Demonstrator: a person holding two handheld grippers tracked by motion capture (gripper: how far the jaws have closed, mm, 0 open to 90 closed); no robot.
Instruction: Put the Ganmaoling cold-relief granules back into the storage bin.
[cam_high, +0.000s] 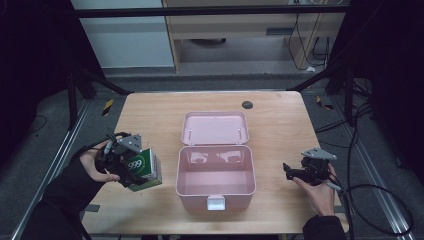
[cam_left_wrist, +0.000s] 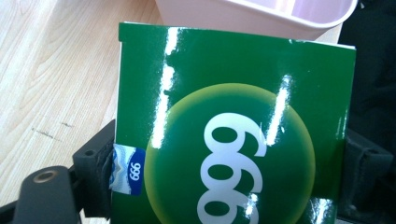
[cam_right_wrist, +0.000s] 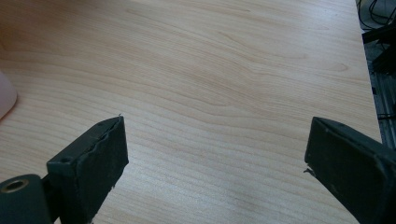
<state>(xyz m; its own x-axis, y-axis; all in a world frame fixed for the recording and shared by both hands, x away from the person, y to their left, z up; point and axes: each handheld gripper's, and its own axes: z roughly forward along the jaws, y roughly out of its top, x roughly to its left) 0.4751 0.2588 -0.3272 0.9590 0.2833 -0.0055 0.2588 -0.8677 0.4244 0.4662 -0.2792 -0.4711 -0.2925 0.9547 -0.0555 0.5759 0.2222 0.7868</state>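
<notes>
A green carton (cam_high: 145, 167) marked "999" is gripped between the jaws of the left hand-held gripper (cam_high: 127, 162), near the left edge of the counter (cam_high: 280, 115) and tilted, just left of the pink box (cam_high: 216, 175). In the left gripper view the carton (cam_left_wrist: 233, 126) is clamped on both sides by the black jaws, with the box rim (cam_left_wrist: 252, 16) just beyond it. The pink box sits open at the counter's centre — its lid (cam_high: 215, 127) laid back on the far side. The right hand-held gripper (cam_high: 295, 172) is held at the near right, well apart from the box — its jaws spread wide over bare wood, with nothing between them.
</notes>
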